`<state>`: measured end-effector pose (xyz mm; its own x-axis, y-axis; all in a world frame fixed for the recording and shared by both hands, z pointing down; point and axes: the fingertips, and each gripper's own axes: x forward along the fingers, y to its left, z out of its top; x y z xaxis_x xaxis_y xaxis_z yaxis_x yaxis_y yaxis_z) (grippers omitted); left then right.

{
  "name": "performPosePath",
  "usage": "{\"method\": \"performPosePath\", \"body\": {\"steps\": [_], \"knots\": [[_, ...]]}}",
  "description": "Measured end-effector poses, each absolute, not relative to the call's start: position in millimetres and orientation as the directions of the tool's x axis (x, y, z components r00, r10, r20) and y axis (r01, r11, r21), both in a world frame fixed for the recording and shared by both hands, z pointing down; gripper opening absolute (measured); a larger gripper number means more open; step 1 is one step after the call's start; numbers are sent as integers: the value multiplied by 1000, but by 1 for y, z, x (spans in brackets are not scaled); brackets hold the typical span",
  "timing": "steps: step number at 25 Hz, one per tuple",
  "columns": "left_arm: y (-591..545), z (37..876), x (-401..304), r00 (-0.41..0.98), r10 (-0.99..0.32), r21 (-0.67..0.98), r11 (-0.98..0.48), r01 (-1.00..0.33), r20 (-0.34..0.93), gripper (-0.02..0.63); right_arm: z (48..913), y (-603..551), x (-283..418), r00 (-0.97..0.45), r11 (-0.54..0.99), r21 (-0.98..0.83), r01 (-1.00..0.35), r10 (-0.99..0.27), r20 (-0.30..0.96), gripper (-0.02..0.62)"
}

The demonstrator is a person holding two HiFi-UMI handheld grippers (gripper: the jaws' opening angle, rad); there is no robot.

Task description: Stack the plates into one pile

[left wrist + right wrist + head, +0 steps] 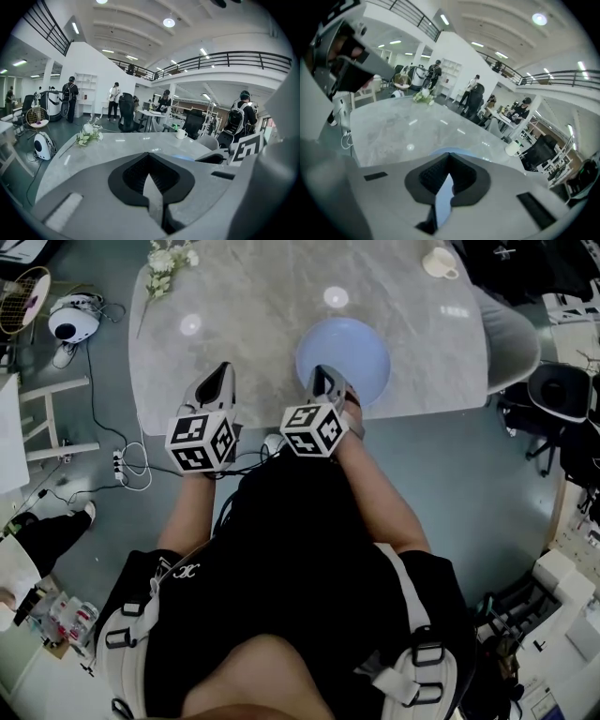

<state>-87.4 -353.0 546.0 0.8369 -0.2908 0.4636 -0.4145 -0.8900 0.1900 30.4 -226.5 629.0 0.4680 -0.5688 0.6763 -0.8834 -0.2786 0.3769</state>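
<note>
Plates [347,352] in a single pale blue pile at the table's [253,334] near edge, right of its middle, with no other plate seen. Right gripper [323,377] above the pile's near rim, jaws closed on nothing; left gripper [223,372] beside it over the near edge, jaws likewise together and empty. Looks like the closing step: calls only for drawing both grippers back without nudging the pile.
</note>
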Motion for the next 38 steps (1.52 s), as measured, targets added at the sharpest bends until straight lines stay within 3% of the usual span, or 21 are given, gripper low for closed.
{"method": "performPosePath", "body": {"steps": [7,14,19,24,38], "knots": [[-345,524,-67,858,-285,154,-912,-379,427,2,534,-216,83,507,-503,137,-853,-737,447,5],[-330,494,-34,890,-273,122,-934,-336,366,2,432,-168,145,645,-641,89,-763,-743,178,6],[-320,469,-10,907,-269,86,-947,-311,324,2,393,-136,175,707,-703,84,-707,-704,59,5],[-316,445,22,916,-275,26,-955,-295,292,2,391,-117,201,710,-707,64,-705,-703,45,5],[-318,447,61,926,-256,51,-959,-280,279,2,403,-121,231,685,-686,11,-728,-726,52,6]]}}
